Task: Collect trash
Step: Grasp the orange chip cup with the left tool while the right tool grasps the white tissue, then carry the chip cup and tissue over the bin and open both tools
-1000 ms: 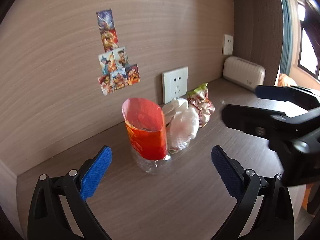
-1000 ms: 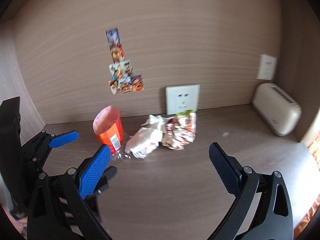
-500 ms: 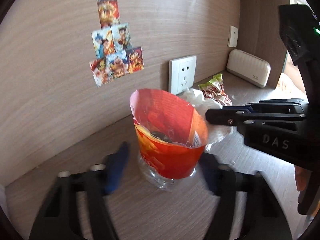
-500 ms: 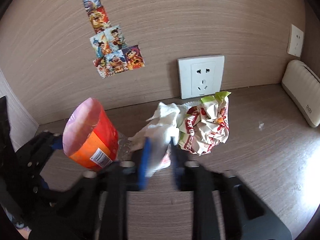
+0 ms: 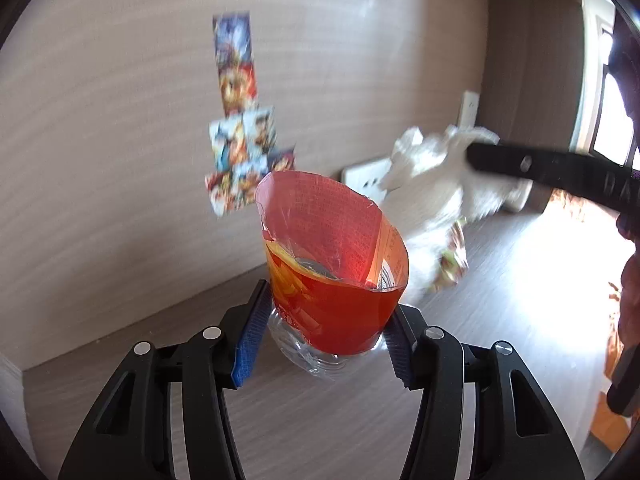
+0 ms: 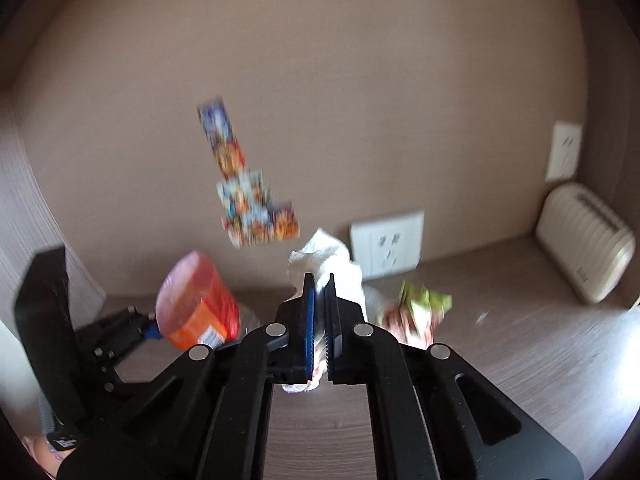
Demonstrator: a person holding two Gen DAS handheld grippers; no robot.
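My left gripper (image 5: 322, 338) is shut on a cut clear plastic bottle with an orange-red label (image 5: 334, 280), open at the top, held over the wooden desk. It also shows in the right wrist view (image 6: 198, 302). My right gripper (image 6: 319, 312) is shut on a crumpled white tissue (image 6: 326, 260) and holds it lifted above the desk; in the left wrist view the tissue (image 5: 432, 176) hangs to the right of the bottle. A crumpled red-and-green snack wrapper (image 6: 416, 312) lies on the desk.
A wood-panel wall with stickers (image 6: 248, 200) and a white socket (image 6: 388, 242) stands behind. A cream ribbed box (image 6: 584, 236) sits at the back right. A second socket (image 6: 564, 152) is on the right wall.
My left gripper closed on the bottle and my right gripper closed on the tissue. The tissue has been lifted off the desk, away from the wrapper.
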